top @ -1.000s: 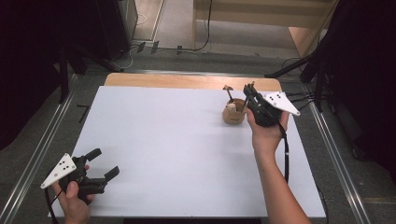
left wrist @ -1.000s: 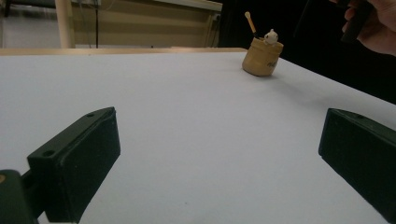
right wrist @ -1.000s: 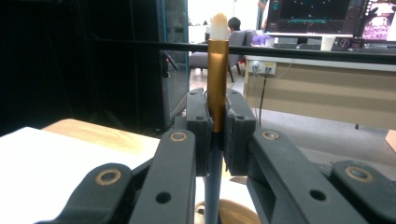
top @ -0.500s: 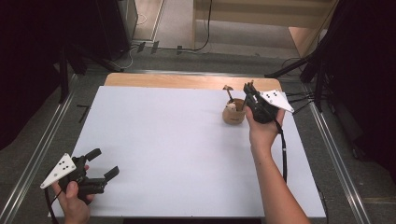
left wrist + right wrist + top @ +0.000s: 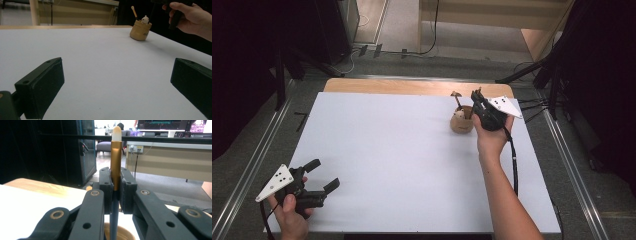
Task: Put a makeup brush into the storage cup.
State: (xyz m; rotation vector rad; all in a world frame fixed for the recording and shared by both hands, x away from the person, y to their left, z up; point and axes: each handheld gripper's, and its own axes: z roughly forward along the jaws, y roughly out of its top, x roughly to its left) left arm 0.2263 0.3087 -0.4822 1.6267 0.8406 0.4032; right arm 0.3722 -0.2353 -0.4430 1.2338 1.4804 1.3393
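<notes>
No lettering can be read anywhere (a dark mark on the wooden pot point(image 5: 140, 31) stays illegible).

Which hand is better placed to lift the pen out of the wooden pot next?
Right. The right tongs are shut on the pen above the pot; the left tongs sit open at the near corner.

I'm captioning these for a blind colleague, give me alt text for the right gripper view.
The right gripper is shut on a gold-banded pen with a white tip, held upright between its two black jaws. The pen's dark lower shaft runs down toward a round wooden holder on the white table.
</notes>
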